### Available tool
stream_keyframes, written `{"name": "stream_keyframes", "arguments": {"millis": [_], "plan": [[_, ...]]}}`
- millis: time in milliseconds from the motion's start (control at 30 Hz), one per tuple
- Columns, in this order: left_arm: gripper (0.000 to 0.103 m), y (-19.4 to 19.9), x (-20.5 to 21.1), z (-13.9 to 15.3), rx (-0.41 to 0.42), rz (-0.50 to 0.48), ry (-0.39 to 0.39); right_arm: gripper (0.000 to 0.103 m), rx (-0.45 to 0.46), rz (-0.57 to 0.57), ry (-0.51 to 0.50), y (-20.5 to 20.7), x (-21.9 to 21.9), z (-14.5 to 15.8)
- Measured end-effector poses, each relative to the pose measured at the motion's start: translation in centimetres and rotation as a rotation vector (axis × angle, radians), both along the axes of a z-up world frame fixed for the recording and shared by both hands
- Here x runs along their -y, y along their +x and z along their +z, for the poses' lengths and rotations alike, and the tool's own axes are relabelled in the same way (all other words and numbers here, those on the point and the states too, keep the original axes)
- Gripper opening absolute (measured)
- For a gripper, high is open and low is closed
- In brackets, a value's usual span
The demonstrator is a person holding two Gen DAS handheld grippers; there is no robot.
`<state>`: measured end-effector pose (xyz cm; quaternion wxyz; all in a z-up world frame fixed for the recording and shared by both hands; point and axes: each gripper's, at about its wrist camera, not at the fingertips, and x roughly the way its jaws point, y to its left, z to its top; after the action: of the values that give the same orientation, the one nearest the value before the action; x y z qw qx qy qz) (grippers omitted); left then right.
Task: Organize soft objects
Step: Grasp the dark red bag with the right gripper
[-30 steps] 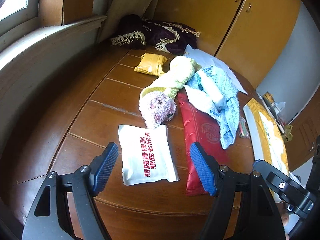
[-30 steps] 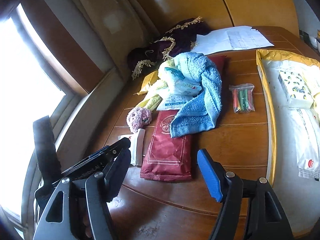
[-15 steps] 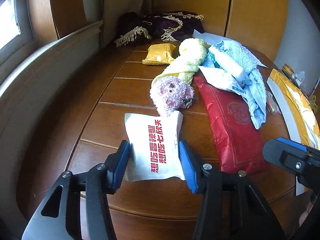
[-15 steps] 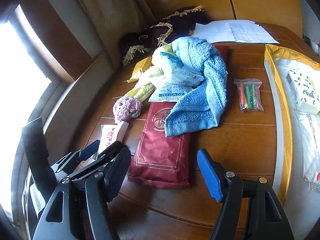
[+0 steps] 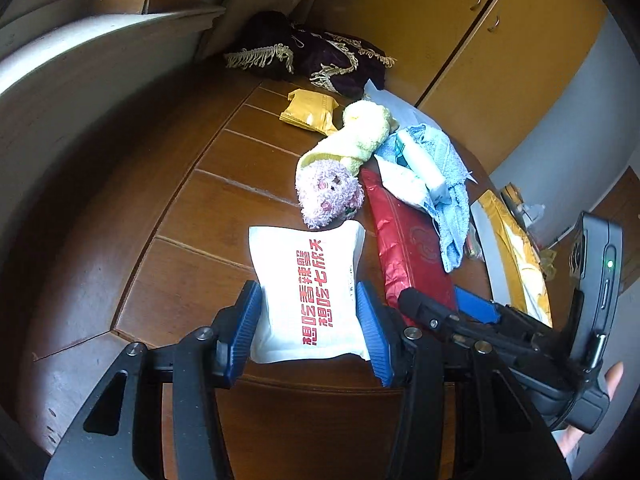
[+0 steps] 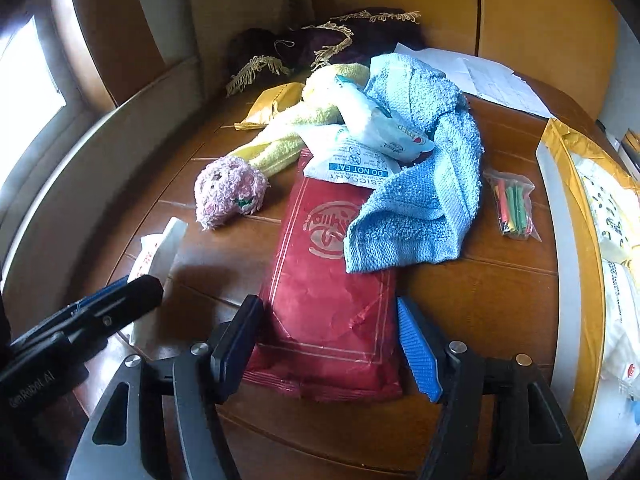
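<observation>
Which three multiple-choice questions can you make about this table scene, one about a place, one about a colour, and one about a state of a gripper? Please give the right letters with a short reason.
1. Where does the blue towel lie?
A. partly over the red packet
B. on the floor
C. inside the cupboard

2. What colour is the print on the white pouch?
A. green
B. red
C. black

3. How does the left gripper stand?
A. far above the table
B. shut on the towel
C. its fingers on either side of the white pouch

Answers: 1 A, the towel's corner covers the packet's far end. 2 B, the characters are red. 3 C, a blue pad sits at each edge of the pouch.
</observation>
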<state>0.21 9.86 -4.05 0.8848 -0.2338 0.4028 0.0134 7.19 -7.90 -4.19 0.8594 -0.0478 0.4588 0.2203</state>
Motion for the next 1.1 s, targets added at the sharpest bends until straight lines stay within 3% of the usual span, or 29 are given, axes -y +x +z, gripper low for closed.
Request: {"name": "stream_keyframes", "arguments": {"millis": [300,467,667,800,933,1100], "plan": [[0.047,0.1,0.6,1.1,0.044,-0.028,-0.041,0.068,0.003,0.143,0.017,-3.1,2.3,0.1],[0.047,0.3,0.9,1.6,0.056,-0.026,-0.053,0.072,-0.009,0.114,0.091,-2.0,2.2,0.8],[0.047,0.5,0.6,2.3,0.067,0.002,-0.061,0.072,0.043,0.133,-0.004,-2.0,-0.3,-0.4],[0.047,1.0,0.6,2.6,0.075,0.001,-0.069,0.064,0.078,0.137,-0.027,-2.5,-0.6,-0.4],[0.047,1.5,0.7,2.7,0.081,-0.011,-0.076,0.055,0.051,0.146,0.017,-2.4,0.2,0.2],[0.047,2.0,0.3,2.5,0.098,-0.014,-0.105,0.052,-0.048,0.188,0.201,-1.7,1.7,0.7]]}}
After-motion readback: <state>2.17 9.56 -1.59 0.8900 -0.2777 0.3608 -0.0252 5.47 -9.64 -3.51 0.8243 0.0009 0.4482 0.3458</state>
